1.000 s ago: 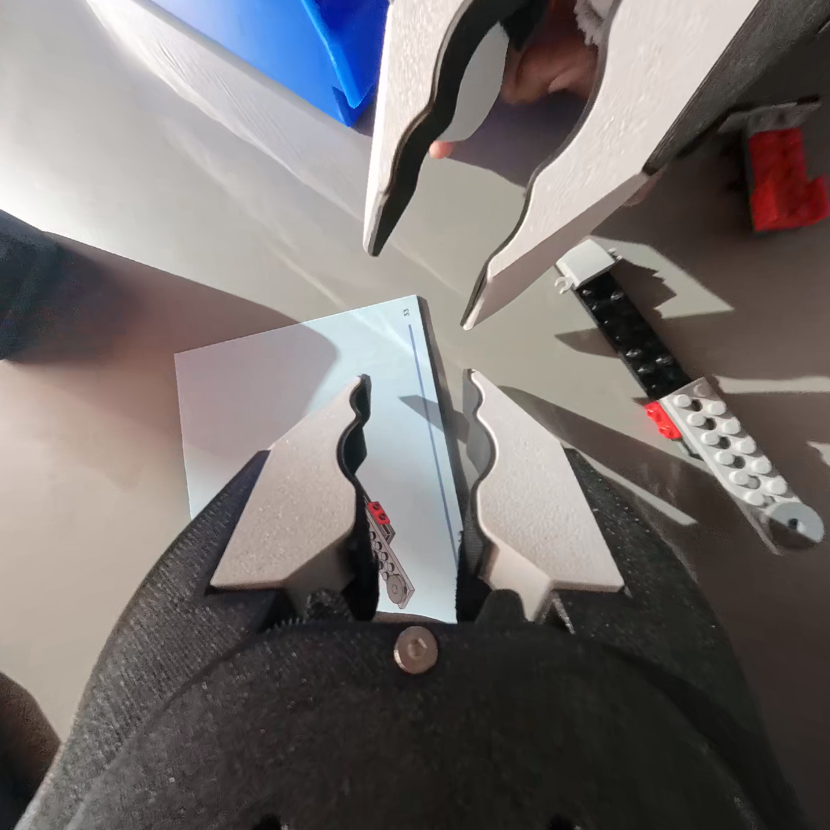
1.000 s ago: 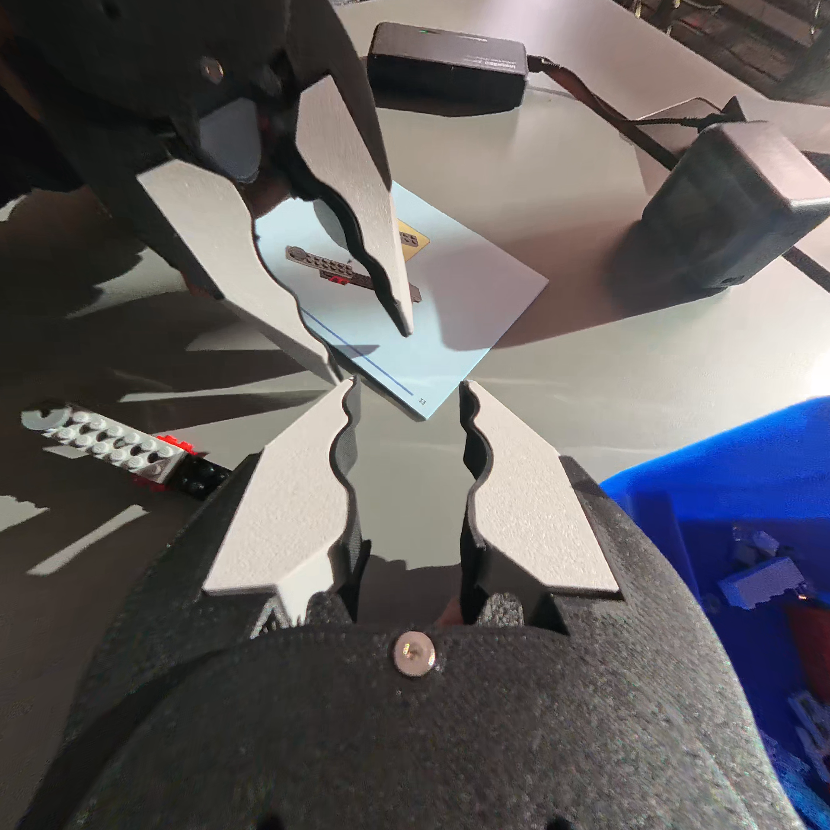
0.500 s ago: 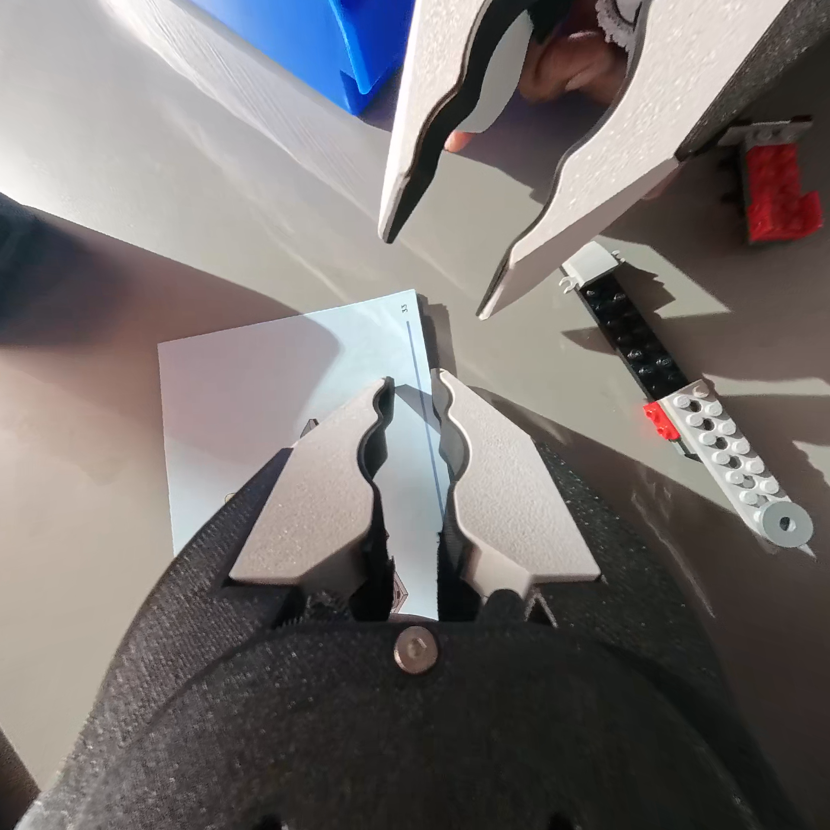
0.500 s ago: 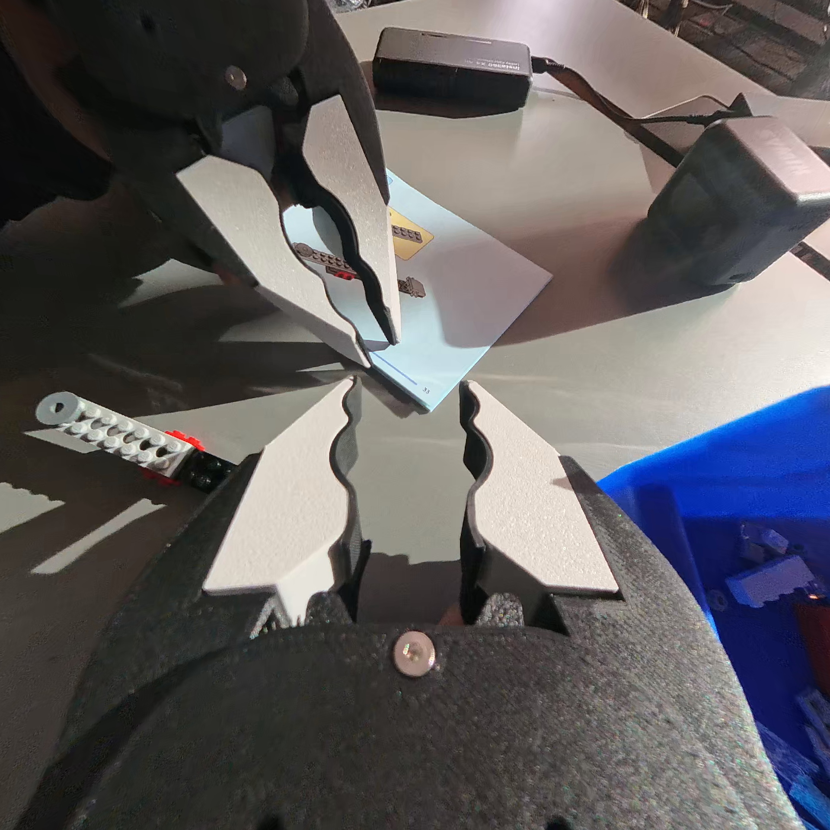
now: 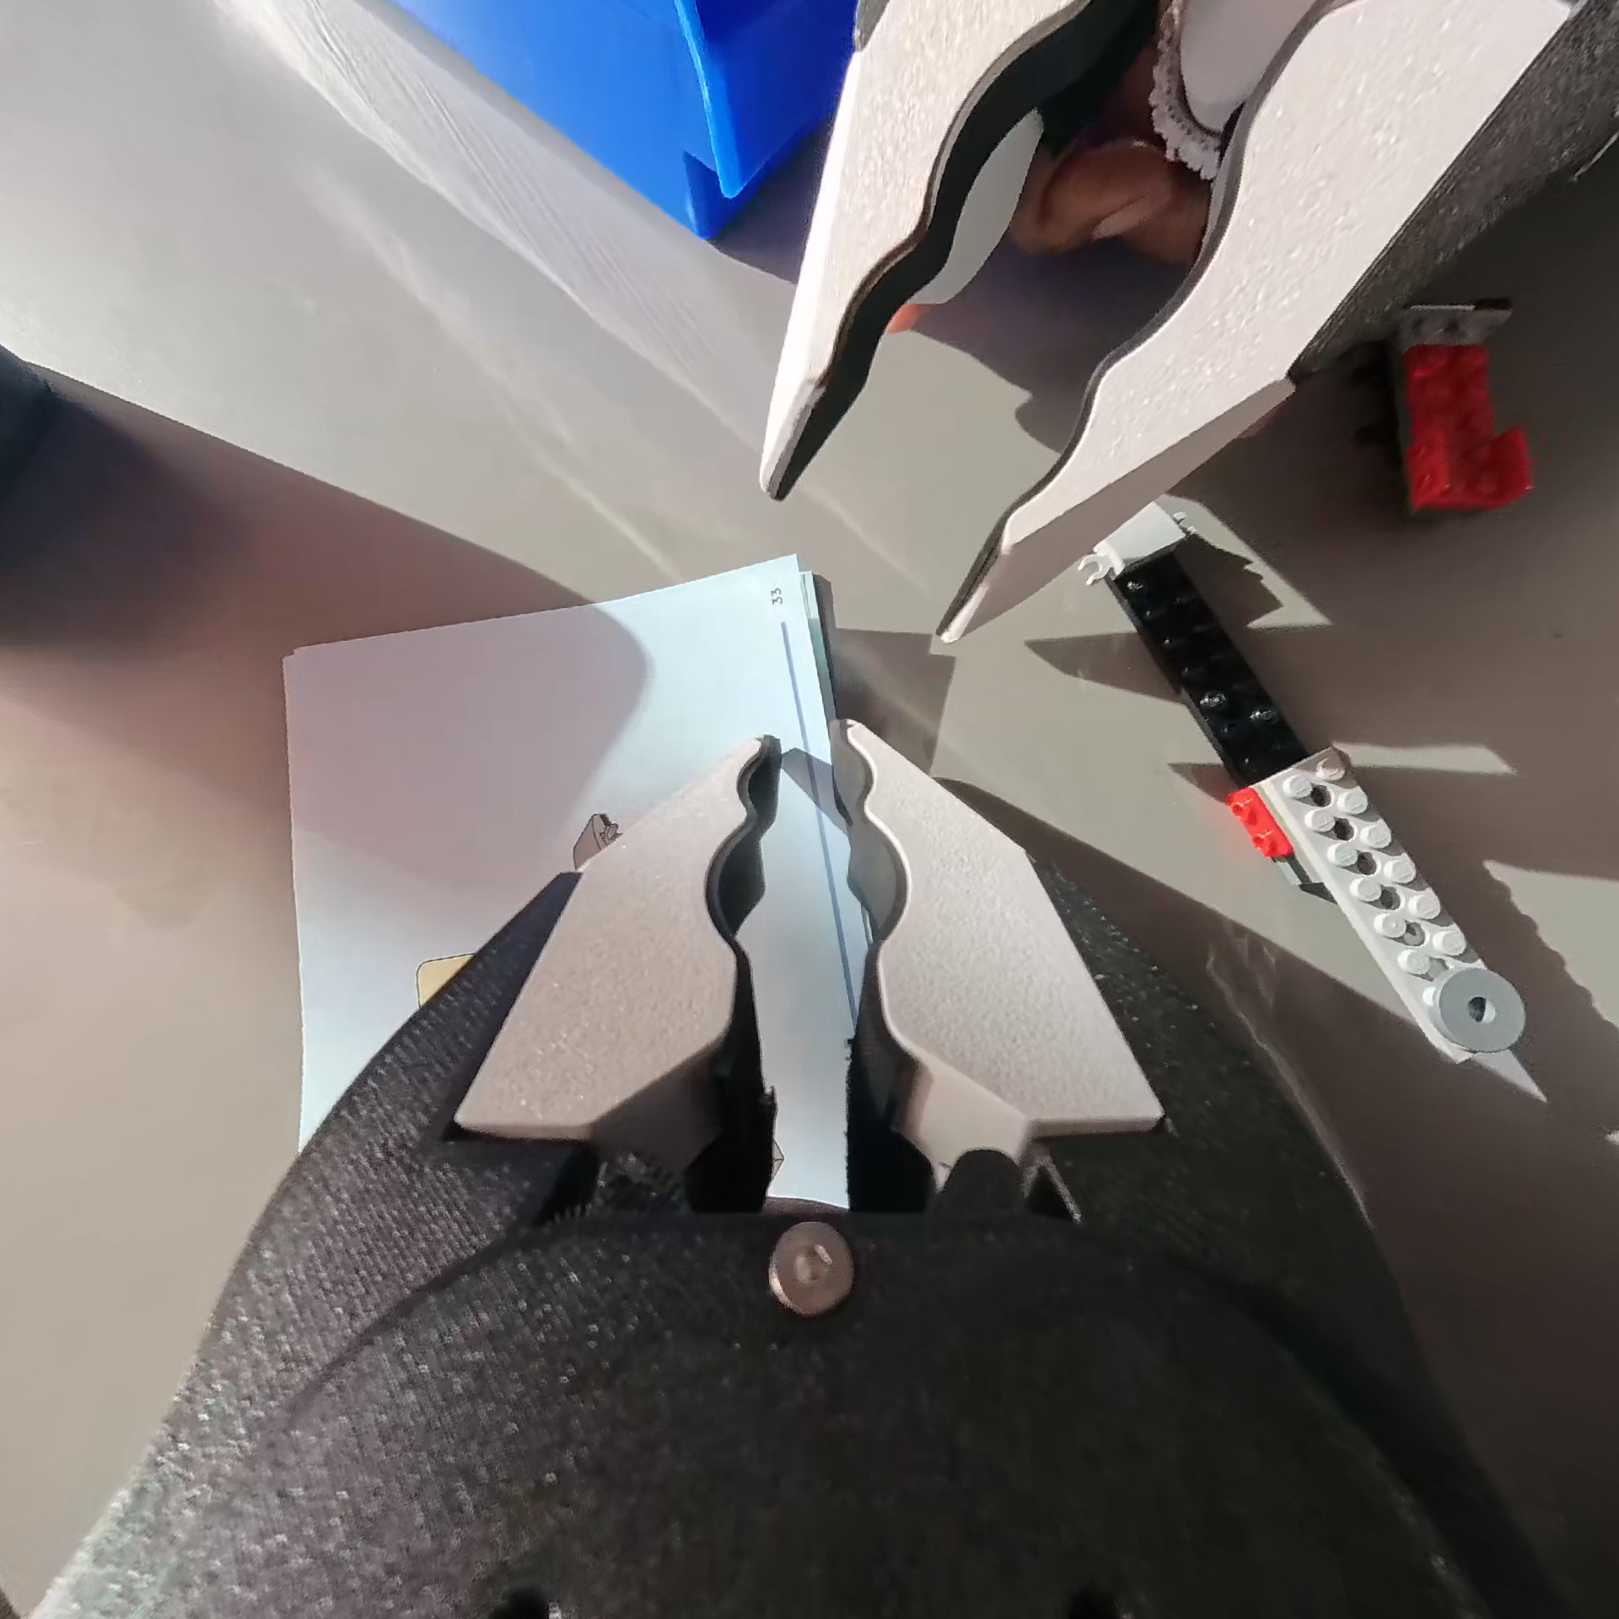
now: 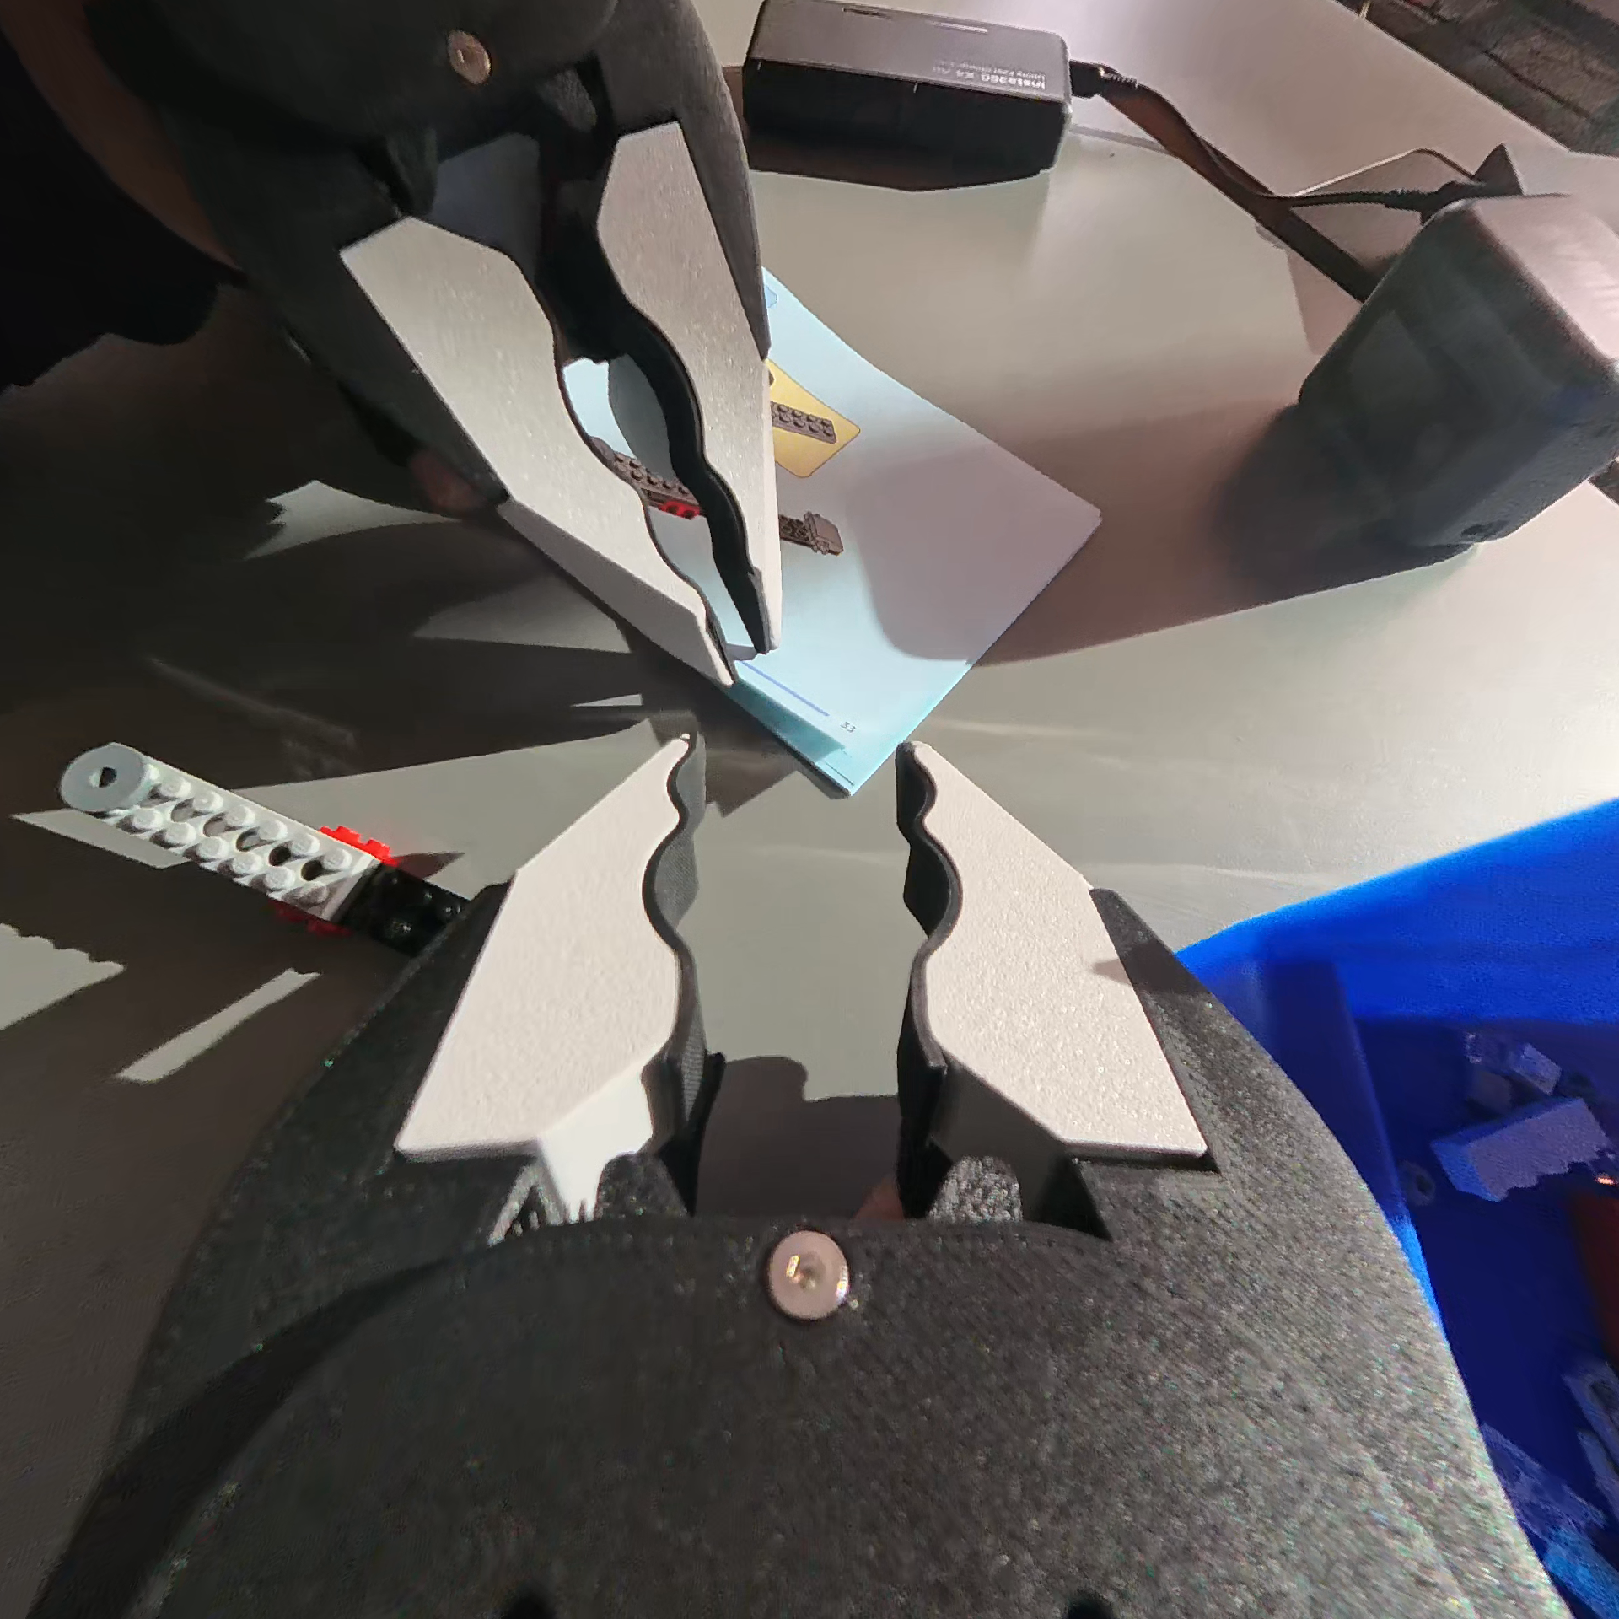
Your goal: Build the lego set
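You're early on: one short strip [image 5: 1314, 823] of black, red and grey plates lies built on the table [image 5: 263, 394], beside the instruction booklet [image 5: 491, 745]. Your left claw [image 5: 802, 753] is nearly clenched over the booklet's corner, though I can't tell if it's gripping the page; your right claw [image 6: 793, 753] is released. Loose bricks wait in the blue bin [image 6: 1445, 1007].

On the counter [image 6: 1183, 788] the instruction booklet [image 6: 920, 596] lies between the lego strip [image 6: 254, 841] at left and the bin [image 6: 1402, 964] at right.
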Motion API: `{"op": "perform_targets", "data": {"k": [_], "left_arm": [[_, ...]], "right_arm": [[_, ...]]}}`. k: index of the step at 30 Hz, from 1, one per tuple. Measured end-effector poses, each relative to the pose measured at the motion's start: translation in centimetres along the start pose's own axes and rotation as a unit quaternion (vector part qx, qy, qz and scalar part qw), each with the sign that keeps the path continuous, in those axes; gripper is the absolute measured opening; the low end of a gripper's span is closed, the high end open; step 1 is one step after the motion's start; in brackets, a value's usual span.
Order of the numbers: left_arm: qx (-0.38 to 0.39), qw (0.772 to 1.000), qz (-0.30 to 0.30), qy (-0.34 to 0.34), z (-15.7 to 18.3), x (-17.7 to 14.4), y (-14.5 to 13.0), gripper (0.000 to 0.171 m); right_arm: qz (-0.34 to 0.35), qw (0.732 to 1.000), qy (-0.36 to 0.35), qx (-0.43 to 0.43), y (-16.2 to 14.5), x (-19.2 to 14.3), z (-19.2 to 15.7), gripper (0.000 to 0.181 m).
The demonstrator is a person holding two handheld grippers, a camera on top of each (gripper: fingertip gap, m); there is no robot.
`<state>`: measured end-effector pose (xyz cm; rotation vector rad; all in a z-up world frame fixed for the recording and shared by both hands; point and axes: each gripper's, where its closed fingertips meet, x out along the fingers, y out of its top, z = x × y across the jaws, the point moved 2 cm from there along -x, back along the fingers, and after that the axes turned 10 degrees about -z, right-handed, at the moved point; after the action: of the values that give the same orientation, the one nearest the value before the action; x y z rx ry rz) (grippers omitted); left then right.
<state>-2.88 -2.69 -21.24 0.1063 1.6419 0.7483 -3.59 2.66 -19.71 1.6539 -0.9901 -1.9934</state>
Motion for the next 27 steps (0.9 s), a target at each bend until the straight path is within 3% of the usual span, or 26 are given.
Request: {"op": "perform_targets", "data": {"k": [27], "left_arm": [[-0.007,1.000,0.003,-0.001,-0.2,-0.2,0.0,0.011]], "right_arm": [[-0.058,0.997,0.009,-0.041,-0.3,1.8,-0.8,0.046]]}}
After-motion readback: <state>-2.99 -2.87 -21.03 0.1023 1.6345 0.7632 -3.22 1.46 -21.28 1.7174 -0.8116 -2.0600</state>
